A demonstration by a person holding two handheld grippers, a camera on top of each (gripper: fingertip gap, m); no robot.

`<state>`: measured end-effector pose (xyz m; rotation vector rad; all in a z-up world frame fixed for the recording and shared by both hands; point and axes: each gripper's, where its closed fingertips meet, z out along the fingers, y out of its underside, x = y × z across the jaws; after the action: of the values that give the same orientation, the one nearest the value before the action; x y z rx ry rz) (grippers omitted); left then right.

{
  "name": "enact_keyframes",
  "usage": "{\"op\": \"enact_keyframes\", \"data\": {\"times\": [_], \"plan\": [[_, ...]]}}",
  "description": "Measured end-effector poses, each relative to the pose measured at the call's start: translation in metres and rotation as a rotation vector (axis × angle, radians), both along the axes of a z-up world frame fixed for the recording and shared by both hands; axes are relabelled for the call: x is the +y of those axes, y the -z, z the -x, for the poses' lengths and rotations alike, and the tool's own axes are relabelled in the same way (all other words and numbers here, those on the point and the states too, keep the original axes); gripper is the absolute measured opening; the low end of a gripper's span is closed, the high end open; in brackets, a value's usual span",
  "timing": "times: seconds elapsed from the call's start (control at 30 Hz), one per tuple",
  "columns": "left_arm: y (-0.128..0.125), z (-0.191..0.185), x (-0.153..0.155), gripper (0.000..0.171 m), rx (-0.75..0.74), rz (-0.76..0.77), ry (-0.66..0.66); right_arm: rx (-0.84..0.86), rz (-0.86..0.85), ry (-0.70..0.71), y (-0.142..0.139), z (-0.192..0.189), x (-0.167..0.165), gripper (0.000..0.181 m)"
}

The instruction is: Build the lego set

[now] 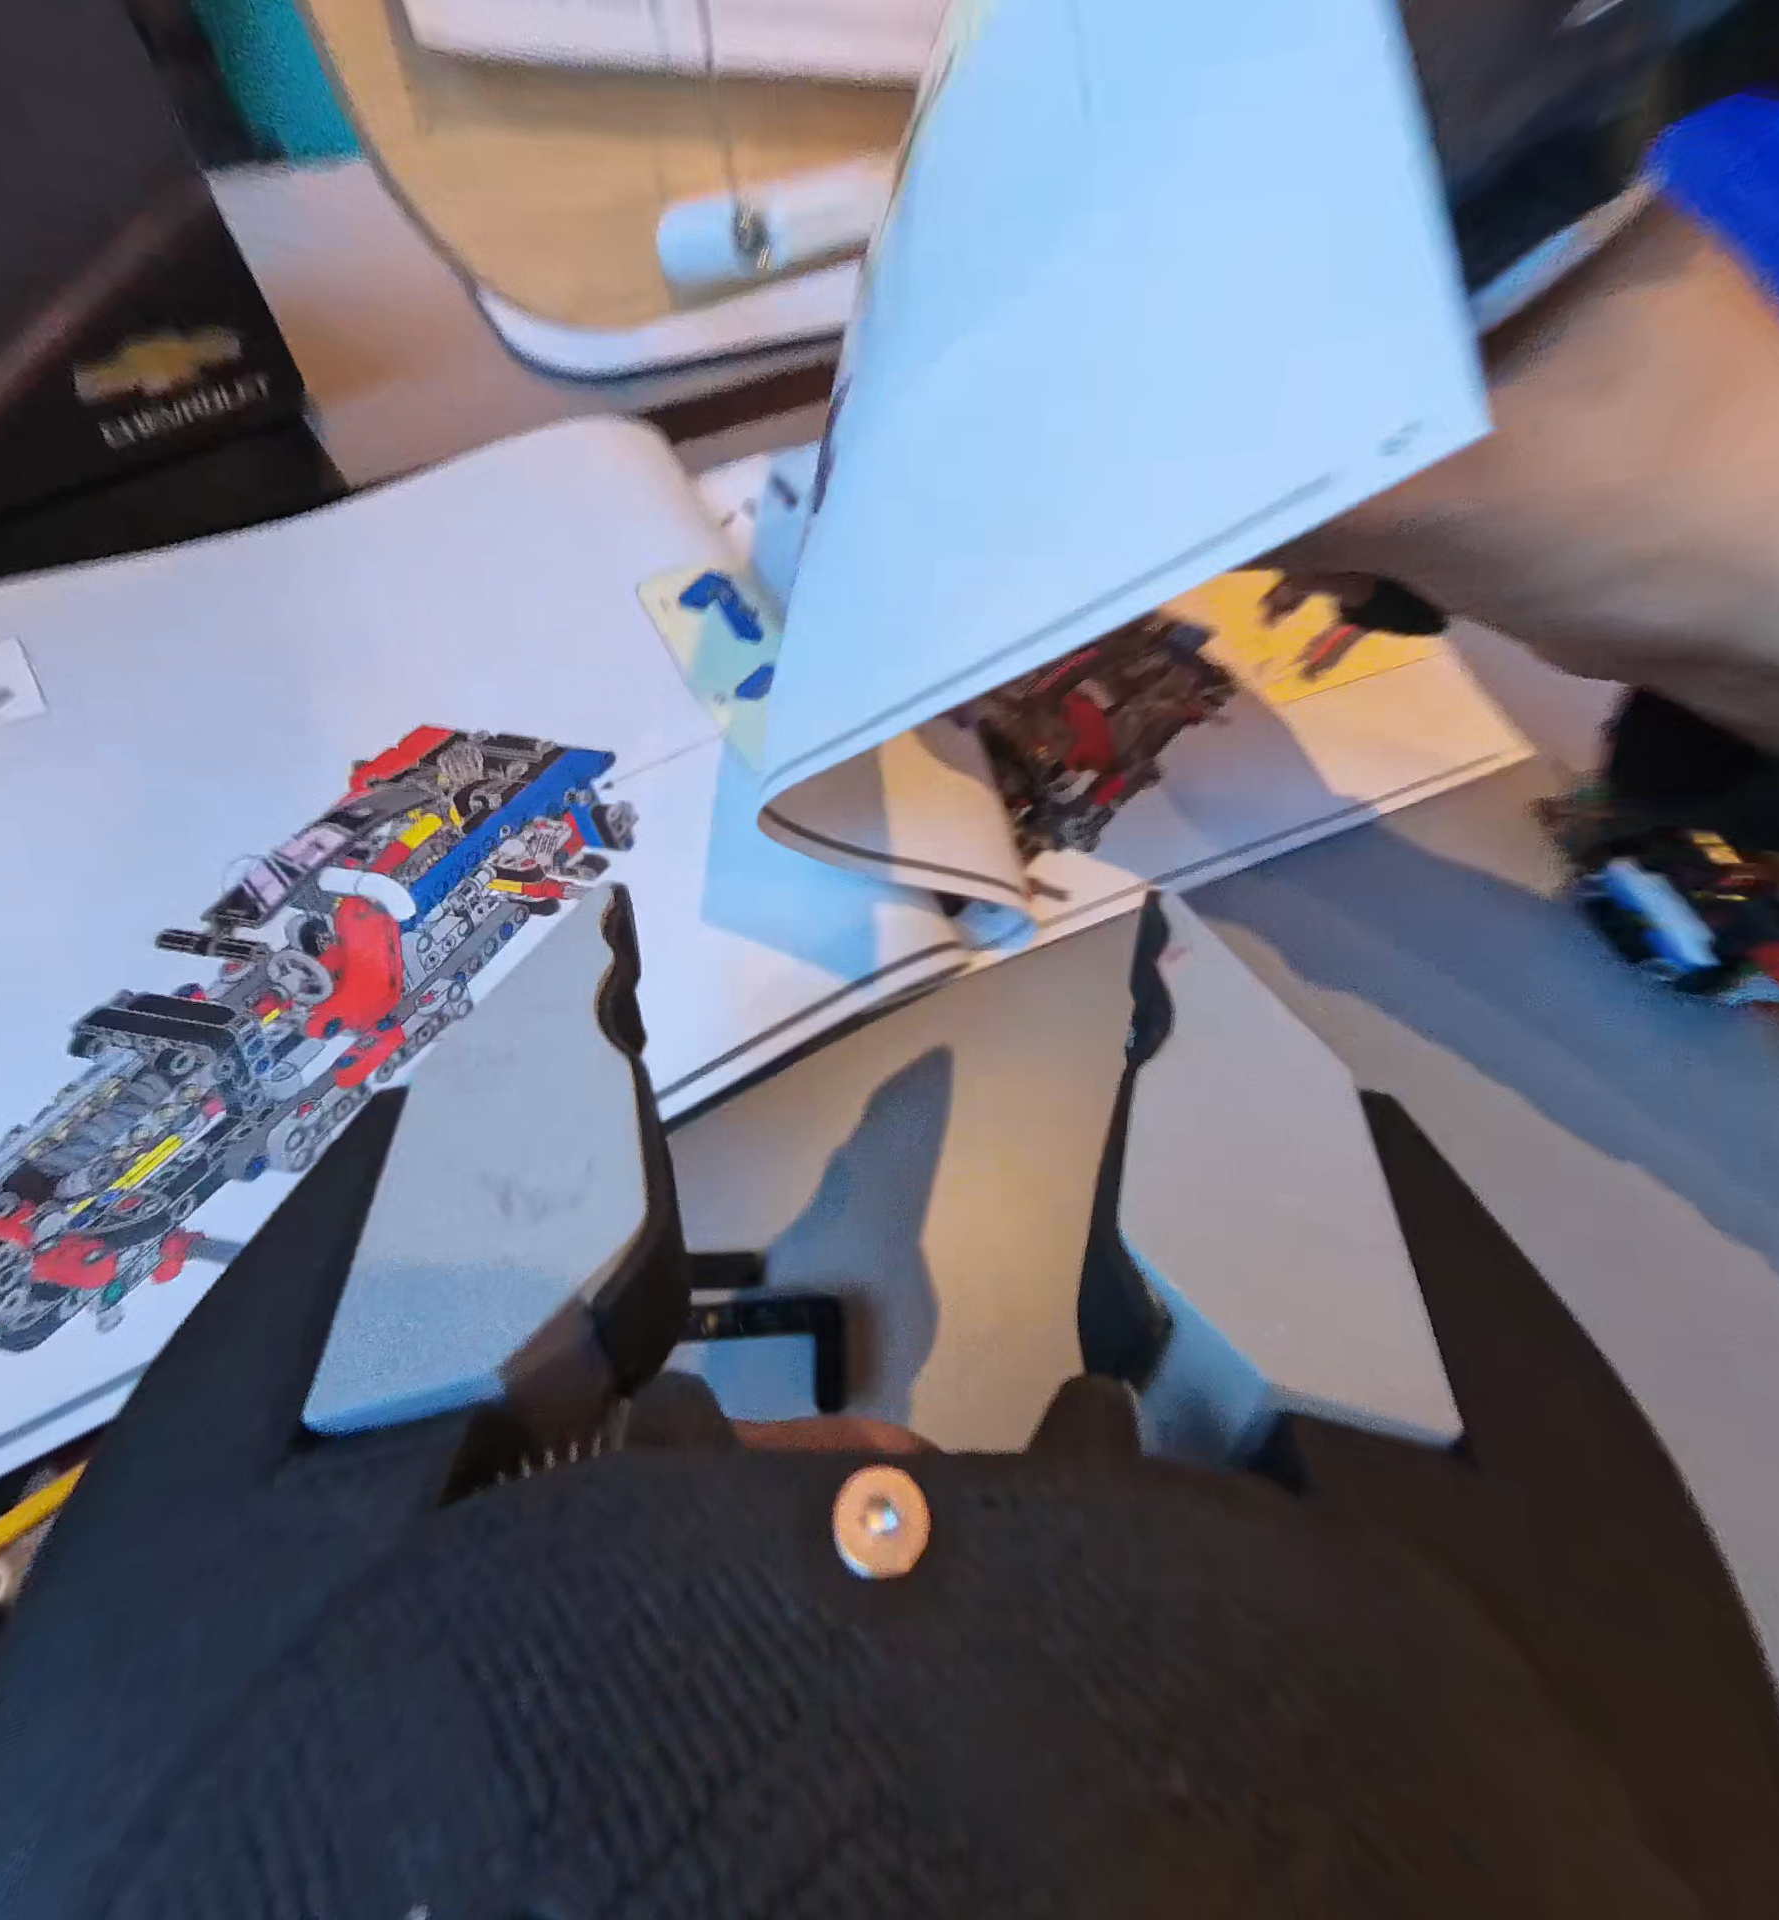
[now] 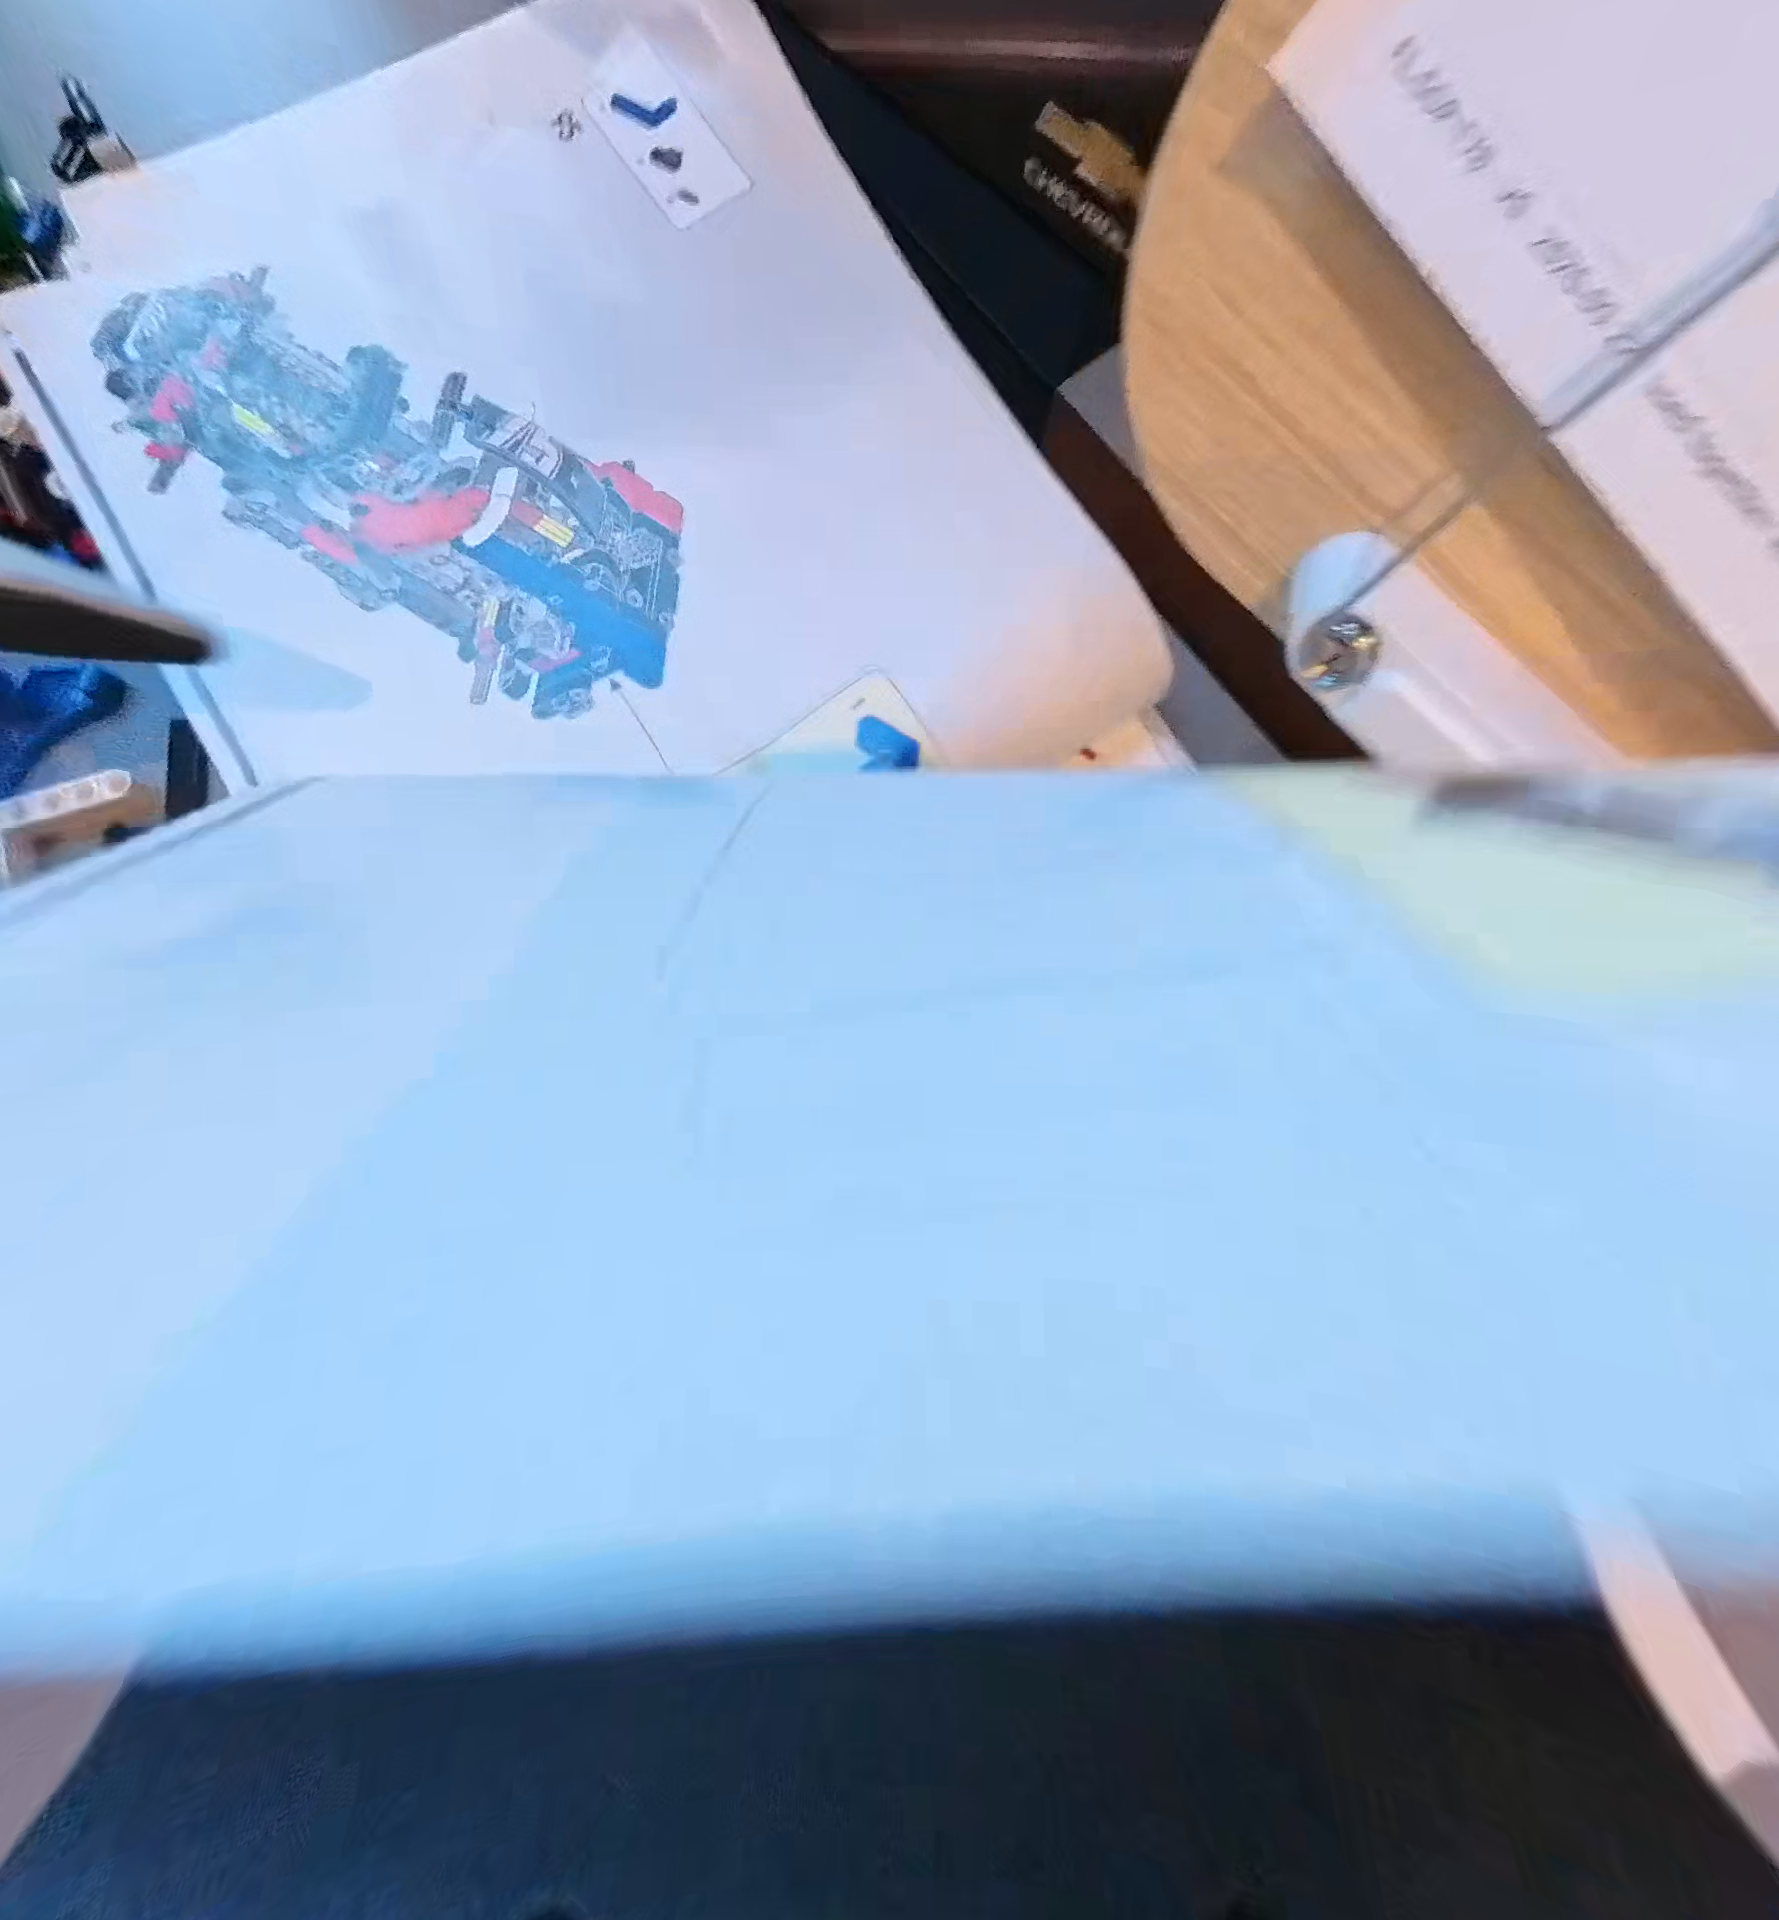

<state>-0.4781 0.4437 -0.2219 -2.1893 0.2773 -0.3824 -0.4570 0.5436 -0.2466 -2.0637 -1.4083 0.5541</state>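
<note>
The instruction booklet [image 1: 428, 644] lies open on the grey table [image 1: 1280, 1195], its left page showing a picture of the colourful model. One page [image 1: 1124, 395] is lifted and curled over. In the right wrist view that page [image 2: 864, 1195] covers nearly everything and hides my right gripper's fingers. My left gripper [image 1: 885, 977] is open and empty, just above the table at the booklet's near edge. One of its fingers [image 2: 64, 623] shows at the left edge of the right wrist view. A partly built model [image 1: 1716, 914] sits at the far right.
A forearm in a blue sleeve [image 1: 1643, 499] reaches in behind the lifted page. A black box with a gold emblem [image 1: 137, 364] and a round wooden board [image 2: 1332, 364] stand behind the booklet. Loose pieces [image 2: 43, 810] lie left of the booklet. A black angled piece [image 1: 760, 1320] lies between my left fingers' bases. Across from one pair of fingers to the other is roughly 11 centimeters. The left tips stand about 25 centimeters off the partly built model [image 1: 1716, 914].
</note>
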Motion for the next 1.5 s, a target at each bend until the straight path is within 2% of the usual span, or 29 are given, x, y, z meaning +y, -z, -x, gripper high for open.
{"op": "enact_keyframes", "data": {"times": [0.03, 0.1, 0.13, 0.17, 0.2, 0.33, 0.43, 0.6, 0.67, 0.77, 0.87, 0.97, 1.03, 1.13, 1.2, 1.27, 1.33, 1.4, 1.5], "plan": [[0.013, 0.003, 0.009, 0.092, 0.015, 0.044, -0.020, 0.005, 0.012, -0.020, 0.003, 0.003, -0.005, 0.001], [0.030, 0.008, 0.024, 0.074, 0.024, 0.074, -0.044, 0.036, 0.055, -0.079, 0.006, 0.009, -0.019, 0.004], [0.033, 0.011, 0.030, 0.056, 0.009, 0.067, -0.060, 0.039, 0.075, -0.110, 0.007, 0.010, -0.026, 0.002], [0.029, 0.011, 0.033, 0.017, -0.026, 0.039, -0.054, 0.024, 0.079, -0.123, 0.009, 0.008, -0.029, 0.002], [0.023, 0.016, 0.035, 0.000, -0.063, 0.003, -0.068, 0.005, 0.061, -0.122, 0.009, 0.003, -0.028, 0.001], [0.012, 0.043, 0.029, 0.000, -0.160, -0.003, -0.150, -0.011, -0.005, -0.111, 0.003, -0.019, -0.019, 0.008], [0.022, 0.061, 0.015, 0.000, -0.092, 0.053, -0.204, -0.057, 0.008, -0.083, 0.015, -0.035, -0.012, 0.011], [0.032, 0.081, -0.020, 0.000, -0.190, 0.171, -0.259, -0.098, -0.010, -0.106, 0.032, -0.035, -0.012, 0.011], [0.032, 0.094, -0.029, 0.000, -0.163, 0.164, -0.291, -0.125, -0.002, -0.129, 0.035, -0.032, -0.020, 0.011], [0.023, 0.107, -0.044, 0.013, -0.107, 0.139, -0.321, -0.156, -0.056, -0.187, 0.019, -0.040, -0.036, 0.004], [0.001, 0.101, -0.061, 0.026, -0.016, 0.070, -0.293, -0.168, -0.078, -0.265, -0.005, -0.070, -0.068, 0.007], [-0.017, 0.060, -0.087, 0.032, 0.075, 0.025, -0.143, -0.101, -0.077, -0.361, -0.031, -0.119, -0.119, 0.013], [-0.017, 0.000, -0.115, 0.040, 0.068, 0.050, 0.083, -0.037, -0.036, -0.424, -0.042, -0.160, -0.167, 0.016], [0.008, -0.098, -0.165, 0.041, 0.097, 0.107, 0.418, 0.002, -0.022, -0.482, -0.036, -0.221, -0.234, 0.018], [0.036, -0.147, -0.186, 0.041, 0.191, 0.130, 0.553, 0.005, -0.042, -0.485, -0.019, -0.248, -0.266, 0.016], [0.057, -0.189, -0.197, 0.042, 0.274, 0.113, 0.659, 0.001, -0.065, -0.445, -0.002, -0.259, -0.283, 0.015], [0.068, -0.213, -0.191, 0.043, 0.353, 0.076, 0.680, -0.014, -0.102, -0.374, 0.012, -0.262, -0.287, 0.014], [0.065, -0.229, -0.188, 0.041, 0.301, 0.079, 0.669, -0.021, -0.128, -0.328, 0.022, -0.268, -0.289, 0.012], [0.069, -0.233, -0.188, 0.044, 0.293, 0.136, 0.623, 0.014, -0.125, -0.303, 0.033, -0.279, -0.302, 0.011]]}}
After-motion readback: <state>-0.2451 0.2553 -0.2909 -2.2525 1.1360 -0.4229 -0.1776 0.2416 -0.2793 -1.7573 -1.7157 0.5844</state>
